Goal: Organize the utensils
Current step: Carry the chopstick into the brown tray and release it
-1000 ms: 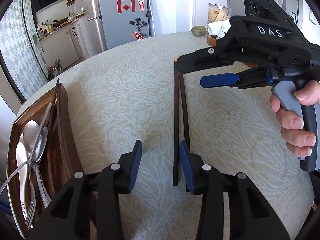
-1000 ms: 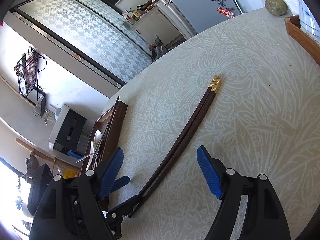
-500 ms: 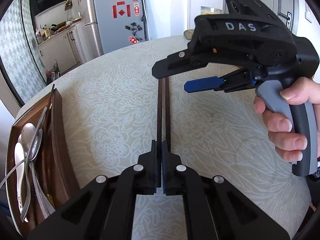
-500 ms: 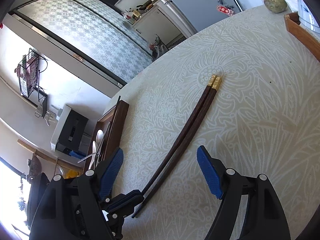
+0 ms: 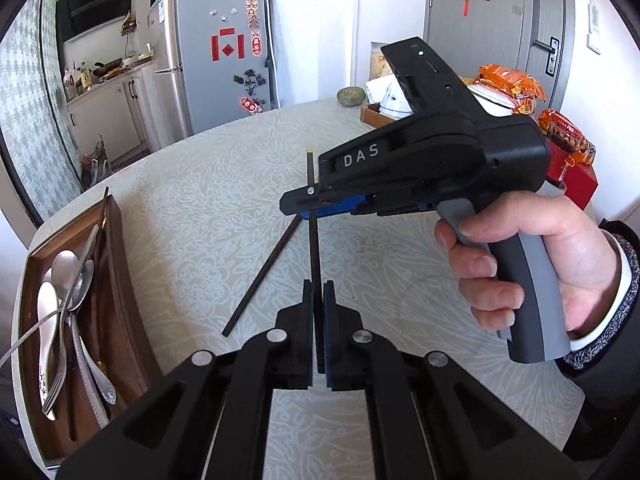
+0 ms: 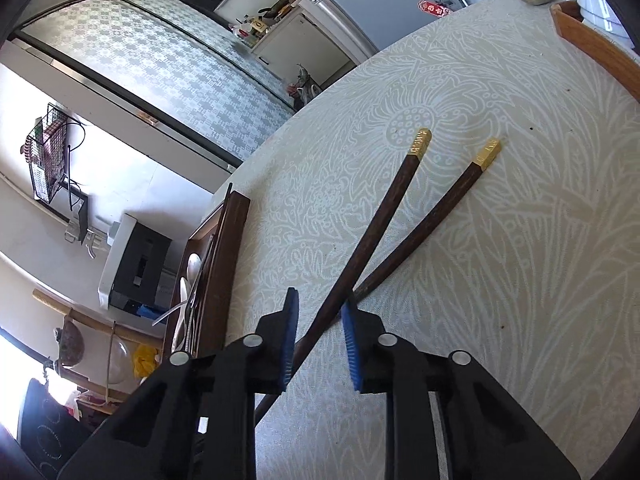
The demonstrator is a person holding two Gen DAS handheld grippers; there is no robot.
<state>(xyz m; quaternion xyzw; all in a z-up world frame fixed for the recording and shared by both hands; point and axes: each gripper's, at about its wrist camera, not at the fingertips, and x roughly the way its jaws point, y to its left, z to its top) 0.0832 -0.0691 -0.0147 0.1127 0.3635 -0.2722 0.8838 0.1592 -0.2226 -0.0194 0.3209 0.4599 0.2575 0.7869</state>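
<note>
Two dark wooden chopsticks with gold caps are on the round table. My left gripper [image 5: 318, 332] is shut on the thin end of one chopstick [image 5: 313, 248], which points away and is raised off the table. The other chopstick [image 5: 262, 274] lies slanted on the cloth. My right gripper [image 6: 320, 344] is open, with its blue pads on either side of the raised chopstick [image 6: 372, 240]; the other chopstick [image 6: 436, 224] lies to its right. In the left wrist view the right gripper [image 5: 320, 208] hovers over the chopsticks' middle.
A dark wooden utensil tray [image 5: 116, 264] sits at the table's left edge with spoons [image 5: 70, 276] and a fork [image 5: 52, 384] in it. A wooden box [image 5: 374, 114], a stone [image 5: 351, 96] and red packets [image 5: 568, 148] stand at the far right.
My left gripper closed on one chopstick and lifted it, so the pair split apart. My right gripper came down and its jaws narrowed around the raised chopstick.
</note>
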